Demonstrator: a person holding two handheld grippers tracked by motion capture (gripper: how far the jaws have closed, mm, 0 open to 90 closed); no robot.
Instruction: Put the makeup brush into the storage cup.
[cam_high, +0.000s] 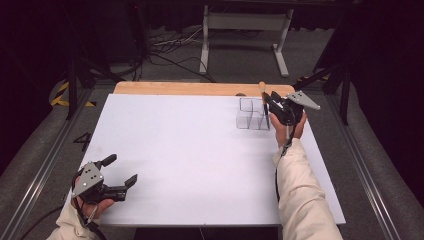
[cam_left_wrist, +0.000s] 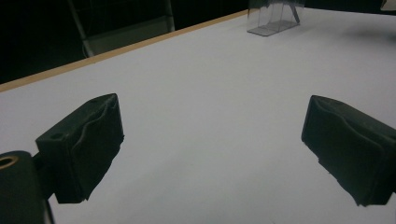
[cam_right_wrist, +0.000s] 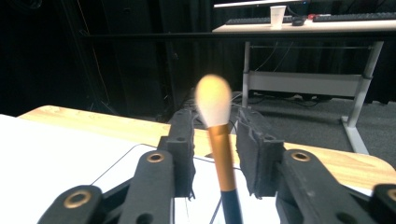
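A makeup brush (cam_high: 262, 90) with a pale bristle head, copper ferrule and black handle stands upright at the right end of a clear plastic compartment box (cam_high: 251, 114) near the table's far edge. My right gripper (cam_high: 267, 101) is level with it. In the right gripper view the brush (cam_right_wrist: 219, 140) rises between the two pads with a narrow gap on each side, so my right gripper (cam_right_wrist: 215, 119) is open around it. My left gripper (cam_high: 121, 169) rests open and holds nothing at the near left corner; its view shows my left gripper (cam_left_wrist: 212, 135) wide over bare white surface.
The white tabletop (cam_high: 190, 150) has a wooden strip (cam_high: 200, 88) along its far edge. The clear box (cam_left_wrist: 275, 18) appears far off in the left gripper view. Beyond the table are a desk frame (cam_high: 245, 30), floor cables and dark curtains.
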